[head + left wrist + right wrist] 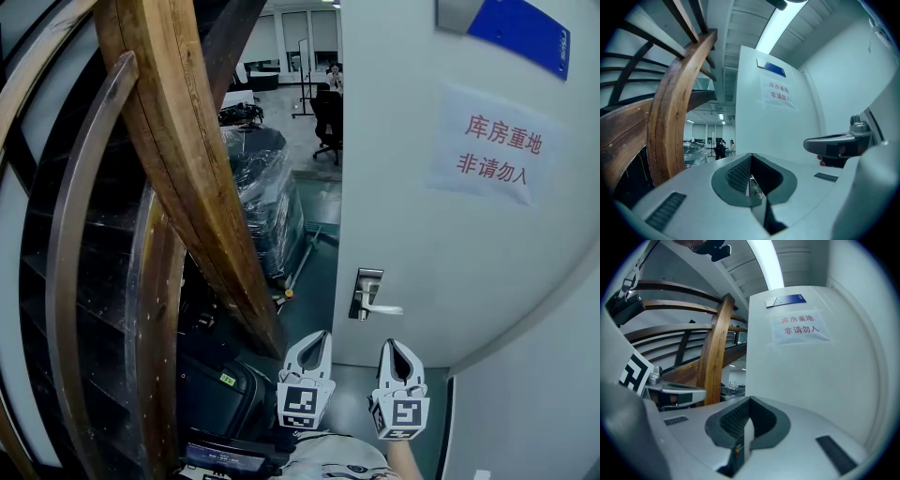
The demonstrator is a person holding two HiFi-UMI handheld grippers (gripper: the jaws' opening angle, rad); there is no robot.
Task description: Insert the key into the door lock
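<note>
The white door stands ahead, and its silver lock plate with a lever handle sits just above and between my two grippers. I cannot make out a keyhole. My left gripper is below and left of the lock, shut on a small silver key pinched between its dark pads. My right gripper is below and slightly right of the handle, shut with nothing visible in it. Both point level at the door. In both gripper views the lock is hidden below the gripper bodies.
A thick curved wooden stair beam rises close on the left, with dark railings behind it. A plastic-wrapped load and office chairs lie beyond the door's left edge. A paper sign hangs on the door. A black case lies low left.
</note>
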